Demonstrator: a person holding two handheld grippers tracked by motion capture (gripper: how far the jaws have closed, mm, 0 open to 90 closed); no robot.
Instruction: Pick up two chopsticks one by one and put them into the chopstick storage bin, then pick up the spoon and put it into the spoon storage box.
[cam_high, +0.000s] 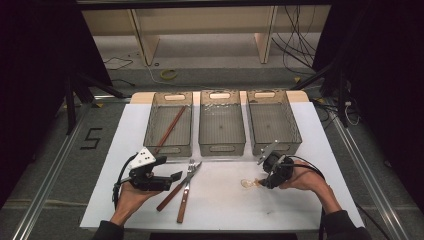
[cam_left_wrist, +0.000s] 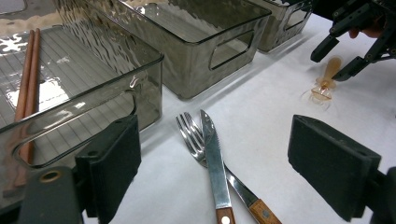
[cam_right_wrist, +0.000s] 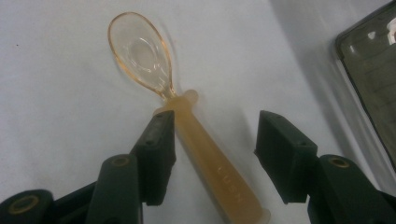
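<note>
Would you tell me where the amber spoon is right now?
In the high view, the amber spoon lies on the table's right half, between the right gripper's open fingers, right of the fork.

A black figure "5" is marked on the floor left of the table. Embossed letters run along the spoon handle, too faint to read.

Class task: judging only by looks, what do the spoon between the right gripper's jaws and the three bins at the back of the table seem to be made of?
Spoon: probably plastic; see-through amber bowl, cloudier matte handle with moulded letters.
Bins: likely clear smoke-grey plastic with a rippled, glossy finish; the chopsticks show through the wall, and the handle slots look moulded.
</note>
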